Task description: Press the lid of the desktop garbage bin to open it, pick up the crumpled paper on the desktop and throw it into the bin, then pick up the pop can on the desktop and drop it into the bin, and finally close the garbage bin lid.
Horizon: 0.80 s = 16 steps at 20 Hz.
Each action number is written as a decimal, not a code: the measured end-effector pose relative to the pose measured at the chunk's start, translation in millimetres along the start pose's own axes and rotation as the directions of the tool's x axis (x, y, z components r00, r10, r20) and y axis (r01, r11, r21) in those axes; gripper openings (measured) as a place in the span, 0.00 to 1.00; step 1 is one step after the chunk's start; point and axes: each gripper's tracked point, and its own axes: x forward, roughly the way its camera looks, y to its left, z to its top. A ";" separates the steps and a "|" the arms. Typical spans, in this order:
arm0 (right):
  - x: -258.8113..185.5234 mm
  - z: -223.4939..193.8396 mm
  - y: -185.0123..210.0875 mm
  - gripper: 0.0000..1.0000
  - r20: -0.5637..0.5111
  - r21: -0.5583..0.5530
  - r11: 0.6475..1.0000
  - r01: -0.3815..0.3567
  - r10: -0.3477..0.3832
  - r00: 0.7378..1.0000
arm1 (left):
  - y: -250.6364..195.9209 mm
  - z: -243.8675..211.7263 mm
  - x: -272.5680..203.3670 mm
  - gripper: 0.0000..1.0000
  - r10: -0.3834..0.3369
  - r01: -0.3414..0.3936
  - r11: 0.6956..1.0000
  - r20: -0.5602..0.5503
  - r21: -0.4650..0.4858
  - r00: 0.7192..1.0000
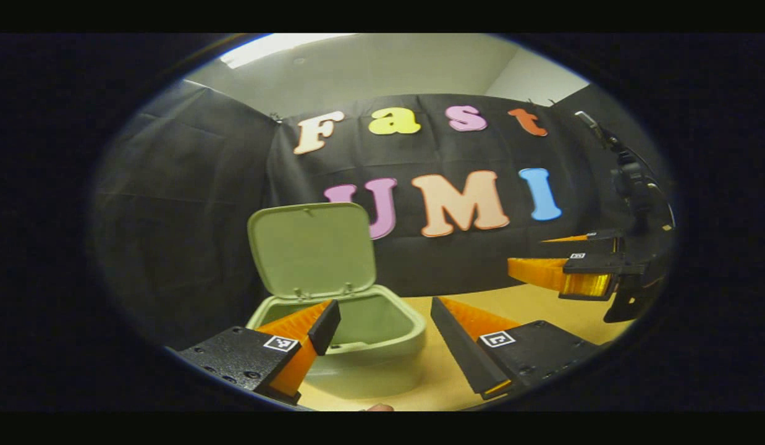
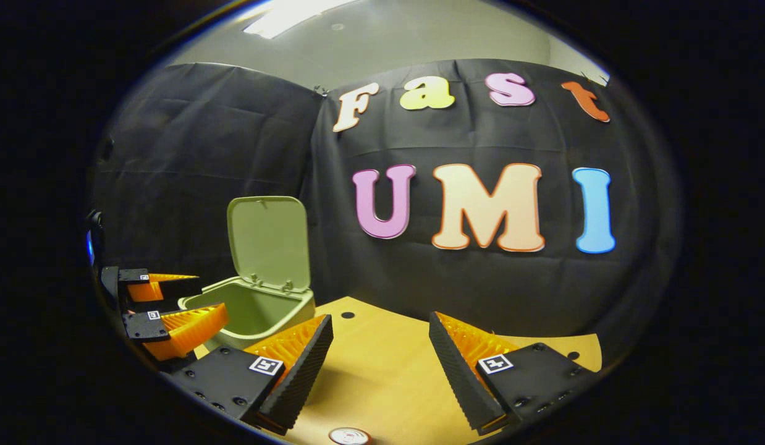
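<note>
- Standing on the bench (image 2: 382,377), near its back edge and close to the black cloth wall (image 2: 191,154), the bin (image 1: 382,337) is pale green with rounded corners.
- Its lid (image 1: 311,250) is swung up on the rear hinge and stands nearly upright, so the mouth of the bin is open; what lies inside cannot be made out.
- In the right claw view the bin (image 2: 246,315) sits toward the bench's left side, with its raised lid (image 2: 269,242) leaning back toward the wall.
- At the very bottom edge of the right claw view, the round top of a can (image 2: 350,436) peeks in on the bench, between that claw's two fingers and below them.
- The left claw (image 1: 385,324) hovers just in front of the bin with its fingers spread wide and nothing between them; one fingertip overlaps the bin's near rim in its own view.
- The same left claw (image 2: 194,303) appears at the left of the right claw view, beside the bin, fingers apart and empty.
- The right claw (image 2: 379,337) is held over the bare wooden bench, fingers wide apart and holding nothing.
- It also shows at the right of the left claw view, the right claw (image 1: 546,253) raised above the bench, well apart from the bin.
</note>
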 end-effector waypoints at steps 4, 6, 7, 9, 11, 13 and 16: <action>-34.5 -13.4 -58.5 0.98 -0.030 0.055 0.992 0.114 -0.112 0.993 | -59.5 -26.2 8.0 0.92 -0.141 0.140 0.989 -0.051 -0.039 0.989; -49.2 -22.1 -83.4 0.98 -0.047 0.071 0.984 0.163 -0.160 0.986 | -82.2 -47.9 8.5 0.92 -0.191 0.186 0.981 -0.097 -0.058 0.977; -61.8 -28.5 -99.6 0.98 -0.061 0.076 0.977 0.197 -0.193 0.979 | -97.9 -64.7 8.0 0.92 -0.223 0.216 0.974 -0.130 -0.067 0.966; -79.1 -39.5 -117.2 0.98 -0.085 0.083 0.969 0.235 -0.228 0.970 | -117.6 -89.4 5.7 0.92 -0.263 0.253 0.964 -0.178 -0.076 0.948; -96.8 -53.2 -134.2 0.98 -0.110 0.072 0.960 0.269 -0.261 0.959 | -135.7 -114.9 1.0 0.93 -0.298 0.287 0.954 -0.233 -0.083 0.926; -112.4 -68.5 -145.9 0.98 -0.146 0.063 0.954 0.294 -0.283 0.948 | -151.2 -140.3 -3.6 0.92 -0.324 0.313 0.946 -0.282 -0.085 0.903; -133.6 -86.8 -156.1 0.99 -0.186 0.049 0.950 0.309 -0.295 0.937 | -165.3 -177.6 -14.4 0.93 -0.337 0.333 0.940 -0.363 -0.075 0.869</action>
